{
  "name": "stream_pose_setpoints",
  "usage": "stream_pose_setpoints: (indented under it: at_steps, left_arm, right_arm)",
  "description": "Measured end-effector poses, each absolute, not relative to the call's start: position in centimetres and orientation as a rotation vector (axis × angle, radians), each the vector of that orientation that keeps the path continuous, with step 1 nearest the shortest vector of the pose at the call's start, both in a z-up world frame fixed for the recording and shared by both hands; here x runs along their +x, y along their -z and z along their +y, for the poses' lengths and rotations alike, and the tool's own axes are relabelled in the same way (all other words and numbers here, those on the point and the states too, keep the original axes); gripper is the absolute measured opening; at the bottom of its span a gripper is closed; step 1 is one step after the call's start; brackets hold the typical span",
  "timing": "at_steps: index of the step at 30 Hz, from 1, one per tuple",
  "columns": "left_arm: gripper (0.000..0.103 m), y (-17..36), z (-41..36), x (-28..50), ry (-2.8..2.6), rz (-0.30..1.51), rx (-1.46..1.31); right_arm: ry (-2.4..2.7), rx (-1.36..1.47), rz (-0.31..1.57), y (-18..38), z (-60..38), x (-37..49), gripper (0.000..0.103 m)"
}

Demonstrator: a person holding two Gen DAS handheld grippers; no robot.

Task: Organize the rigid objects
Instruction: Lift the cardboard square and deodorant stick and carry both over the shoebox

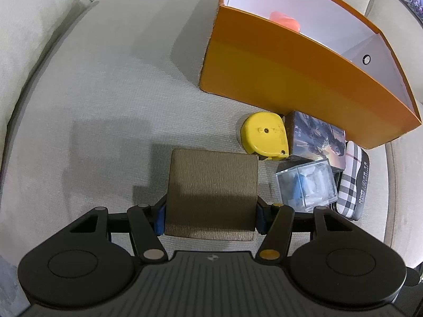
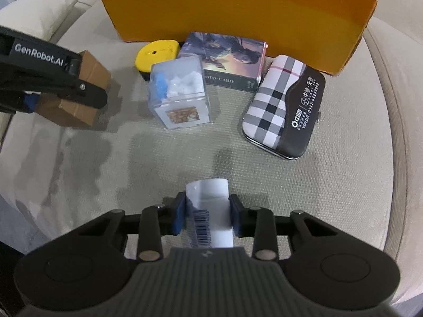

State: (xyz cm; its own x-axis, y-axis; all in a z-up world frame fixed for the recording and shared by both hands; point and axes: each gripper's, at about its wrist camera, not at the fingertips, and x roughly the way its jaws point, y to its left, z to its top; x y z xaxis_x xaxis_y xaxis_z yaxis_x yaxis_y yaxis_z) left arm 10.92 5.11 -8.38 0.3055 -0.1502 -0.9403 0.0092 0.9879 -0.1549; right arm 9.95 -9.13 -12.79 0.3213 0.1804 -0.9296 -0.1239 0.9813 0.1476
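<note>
My left gripper (image 1: 210,218) is shut on a brown cardboard box (image 1: 212,194), held above the sofa cushion; it also shows in the right wrist view (image 2: 79,89). My right gripper (image 2: 207,216) is shut on a small white box with a barcode (image 2: 208,211). An open orange box (image 1: 290,79) stands behind the loose items. In front of it lie a yellow tape measure (image 1: 264,136), a picture card box (image 1: 316,137), a clear plastic cube (image 1: 306,185) and a plaid case (image 1: 353,182). A pink object (image 1: 286,21) lies inside the orange box.
Everything sits on a beige sofa seat cushion (image 1: 105,92), with an armrest (image 1: 26,26) at the left and the backrest behind. The orange box wall (image 2: 238,13) rises behind the items in the right wrist view.
</note>
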Motion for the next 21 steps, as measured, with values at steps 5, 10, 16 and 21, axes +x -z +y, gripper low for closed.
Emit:
stream_pose_setpoints:
  at_steps: [5,10,16,21]
  left_arm:
    - [0.069,7.5,5.1,10.7,0.122,1.239,-0.143]
    - [0.068,5.1,5.0,10.3,0.169,1.194,-0.167]
    - [0.068,-0.4,4.8,10.3,0.213,1.071,-0.207]
    - [0.068,-6.0,3.5,13.8,0.224,0.957,-0.255]
  right_arm:
    - [-0.234,0.159,1.186,10.8,-10.9,9.9,0.036]
    - [-0.259,0.238,1.106,7.8,-11.9,10.1,0.036]
    - [-0.274,0.311,0.952,1.6,-14.0,10.9,0.036]
    - [-0.226,0.378,0.812,-3.8,-16.4,15.3,0.036]
